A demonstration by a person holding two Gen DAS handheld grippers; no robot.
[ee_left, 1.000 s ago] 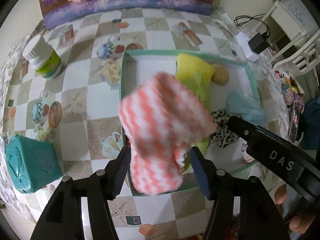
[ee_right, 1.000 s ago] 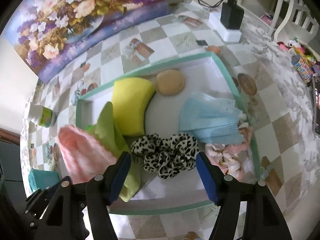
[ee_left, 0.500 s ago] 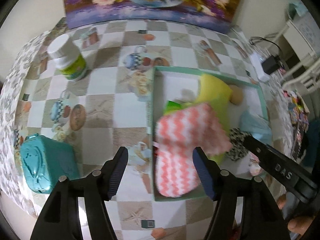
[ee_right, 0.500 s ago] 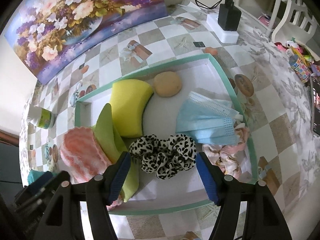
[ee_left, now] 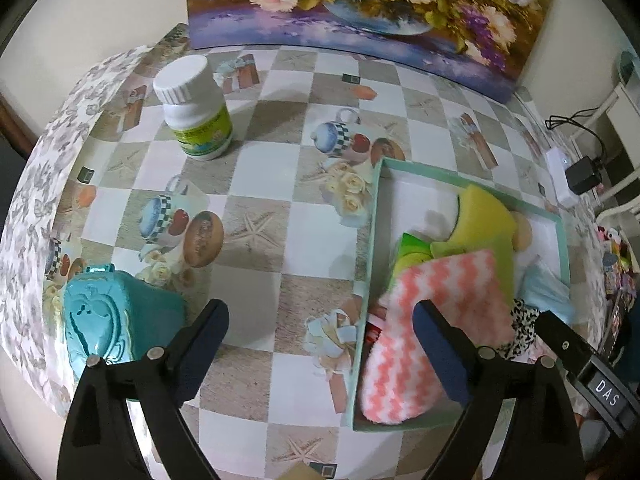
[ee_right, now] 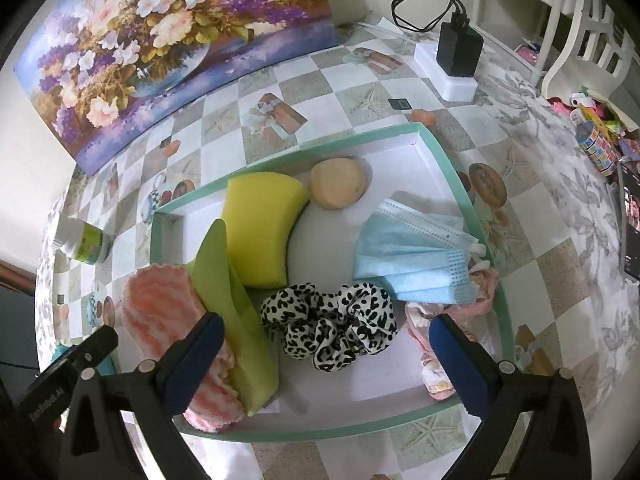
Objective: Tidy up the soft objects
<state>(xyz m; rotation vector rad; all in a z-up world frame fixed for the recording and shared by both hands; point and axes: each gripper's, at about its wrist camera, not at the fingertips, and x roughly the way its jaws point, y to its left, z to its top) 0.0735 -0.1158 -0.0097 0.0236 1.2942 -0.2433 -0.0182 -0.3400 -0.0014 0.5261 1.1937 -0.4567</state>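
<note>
A pink-and-white zigzag cloth (ee_left: 436, 304) lies at the left end of the teal-rimmed box (ee_left: 376, 216), beside a green cloth (ee_right: 228, 296) and a yellow sponge (ee_right: 260, 224). My left gripper (ee_left: 318, 312) hangs over the checkered tablecloth just left of the box. Its jaws are opening, with nothing between them. My right gripper (ee_right: 326, 322) hovers over a leopard-print scrunchie (ee_right: 332, 328) inside the box (ee_right: 440, 152). Its jaws are opening too, and the pads stand clear of the scrunchie. A blue face mask (ee_right: 416, 256), a tan round puff (ee_right: 338, 188) and a pink floral scrunchie (ee_right: 432, 316) also lie there.
A white bottle with a green label (ee_left: 196, 112) and a teal heart-embossed case (ee_left: 108, 320) stand on the table left of the box. A flower painting (ee_left: 360, 4) leans on the back wall. A black charger on a white power strip (ee_right: 458, 48) sits at the far right.
The left gripper let go of the pink zigzag cloth, which now lies in the box, and drifted left over the table. Both grippers' jaws widened. The right gripper stayed put.
</note>
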